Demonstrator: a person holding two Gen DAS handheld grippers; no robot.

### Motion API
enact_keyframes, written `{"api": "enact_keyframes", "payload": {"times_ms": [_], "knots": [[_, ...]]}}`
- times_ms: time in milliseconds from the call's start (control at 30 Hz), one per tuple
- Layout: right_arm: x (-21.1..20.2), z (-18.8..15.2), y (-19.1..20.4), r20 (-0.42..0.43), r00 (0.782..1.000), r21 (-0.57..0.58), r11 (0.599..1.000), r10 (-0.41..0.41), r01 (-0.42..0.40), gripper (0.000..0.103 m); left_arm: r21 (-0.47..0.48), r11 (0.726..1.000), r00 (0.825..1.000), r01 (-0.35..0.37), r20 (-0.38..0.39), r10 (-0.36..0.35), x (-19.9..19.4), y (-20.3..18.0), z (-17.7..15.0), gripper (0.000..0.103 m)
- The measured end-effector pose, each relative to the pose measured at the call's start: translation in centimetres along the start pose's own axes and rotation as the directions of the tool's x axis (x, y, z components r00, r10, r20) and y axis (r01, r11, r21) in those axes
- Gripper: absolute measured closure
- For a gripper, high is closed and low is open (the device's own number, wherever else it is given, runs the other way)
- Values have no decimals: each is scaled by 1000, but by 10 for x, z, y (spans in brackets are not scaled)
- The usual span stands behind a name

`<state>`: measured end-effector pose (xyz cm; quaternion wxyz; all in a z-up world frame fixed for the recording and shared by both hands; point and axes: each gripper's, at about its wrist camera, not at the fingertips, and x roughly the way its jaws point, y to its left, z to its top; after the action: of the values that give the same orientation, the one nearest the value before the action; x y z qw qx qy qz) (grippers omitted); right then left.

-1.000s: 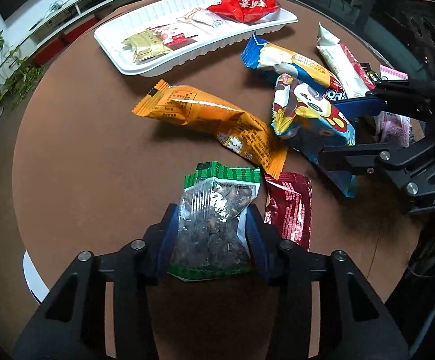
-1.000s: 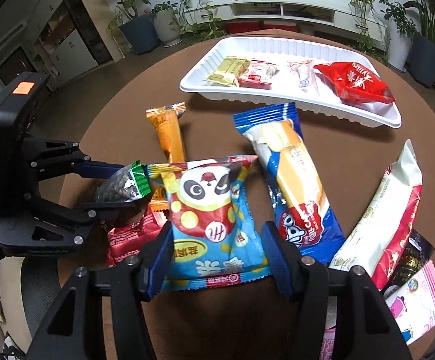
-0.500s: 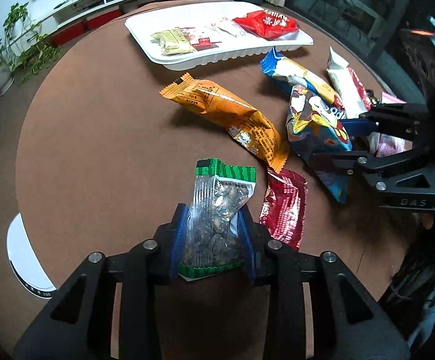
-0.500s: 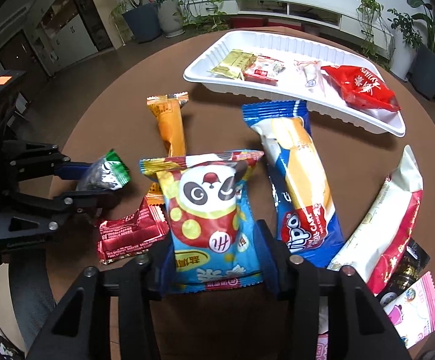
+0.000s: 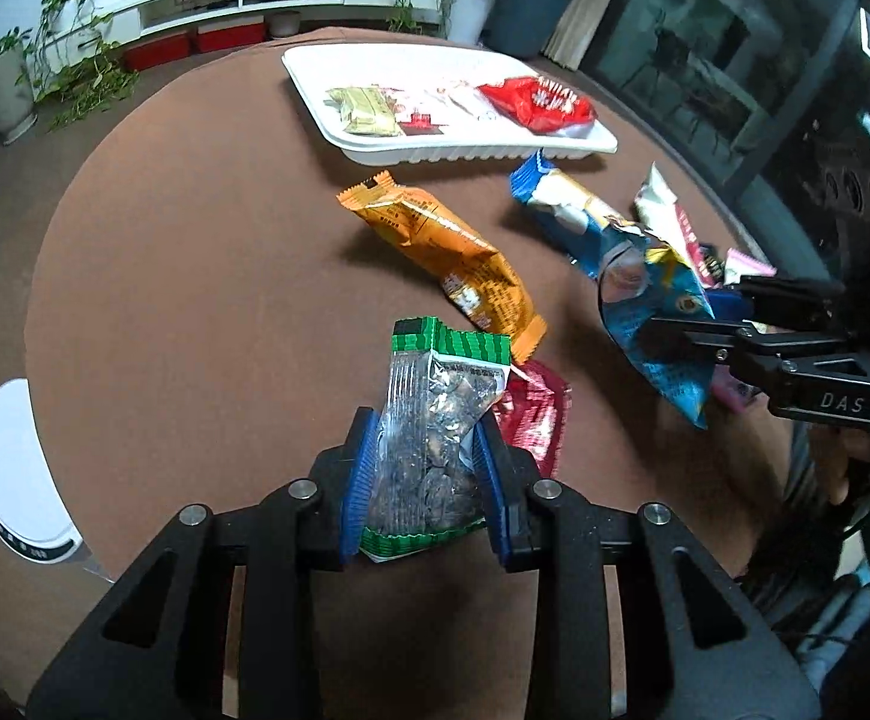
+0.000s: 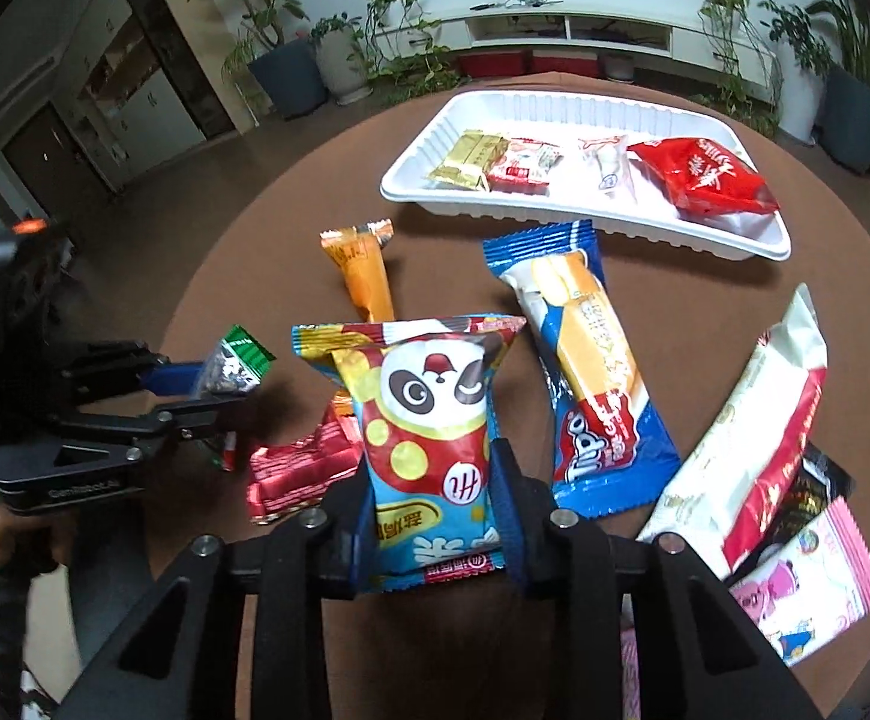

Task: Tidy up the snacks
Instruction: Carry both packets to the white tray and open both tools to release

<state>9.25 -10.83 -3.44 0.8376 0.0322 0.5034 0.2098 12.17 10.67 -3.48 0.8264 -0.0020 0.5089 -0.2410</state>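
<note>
Left gripper (image 5: 423, 480): ribbed blue jaws pinching a crinkled clear packet of dark nuts (image 5: 435, 420), green-edged, lifted off the round brown bench (image 5: 195, 276). Right gripper (image 6: 435, 516): jaws closing on a glossy panda-print pouch (image 6: 429, 414), puckered at the pinch. Beyond them, a ridged white plastic tray (image 6: 555, 105) holds four small wrappers.

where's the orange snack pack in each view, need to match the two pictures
Left wrist view: the orange snack pack lies slantwise at centre, just beyond the green-topped bag in the left gripper.
Right wrist view: the same pack lies left of centre, its near end hidden behind the panda bag in the right gripper, whose jaws are closing.
Shared landmark: the white tray on the table beyond it.
</note>
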Motion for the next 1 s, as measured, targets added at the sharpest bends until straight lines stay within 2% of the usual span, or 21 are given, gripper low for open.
{"api": "enact_keyframes", "payload": {"times_ms": [267, 500, 700, 833, 1000], "knots": [[-26, -5, -12, 35, 995, 88, 992, 91, -94, 67, -78, 992, 992, 101, 85, -95, -26, -3, 1, 74], [-56, 3, -37, 101, 987, 156, 978, 128, -142, 67, -111, 982, 980, 154, 144, -137, -39, -9, 29, 74], [-93, 27, -85, 190, 980, 227, 968, 63, -106, 67, -120, 980, 972, 160, 194, -135, -48, -4, 75, 74], [-122, 52, -119, 253, 967, 263, 963, -17, -52, 67, -119, 981, 966, 155, 225, -125, -54, 1, 117, 74], [-139, 88, -142, 302, 951, 282, 959, -61, -28, 67, -124, 981, 966, 151, 231, -119, -50, 5, 170, 74]]}}
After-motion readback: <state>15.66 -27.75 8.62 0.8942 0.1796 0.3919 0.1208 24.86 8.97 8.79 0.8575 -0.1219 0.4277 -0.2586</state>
